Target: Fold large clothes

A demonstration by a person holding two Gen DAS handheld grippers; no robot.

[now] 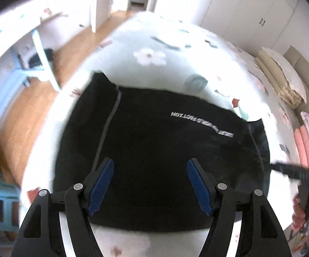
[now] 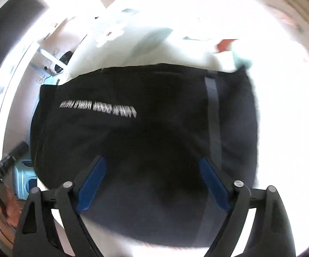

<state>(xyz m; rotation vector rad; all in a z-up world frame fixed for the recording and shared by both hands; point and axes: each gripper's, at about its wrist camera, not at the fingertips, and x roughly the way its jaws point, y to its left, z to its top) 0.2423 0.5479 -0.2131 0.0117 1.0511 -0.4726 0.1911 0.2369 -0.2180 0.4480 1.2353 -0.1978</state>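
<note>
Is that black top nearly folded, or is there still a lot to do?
Partly done: the black garment lies on the floral bedspread as a compact rectangle, sides apparently tucked in. Nothing is in hand: left gripper and right gripper hover open above it. Probably one more fold remains.

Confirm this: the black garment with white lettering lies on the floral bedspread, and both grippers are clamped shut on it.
Not quite. The black garment with white lettering does lie on the floral bedspread, but neither gripper is shut. The left wrist view shows the left gripper open above the cloth; the right wrist view shows the right gripper open too.
</note>
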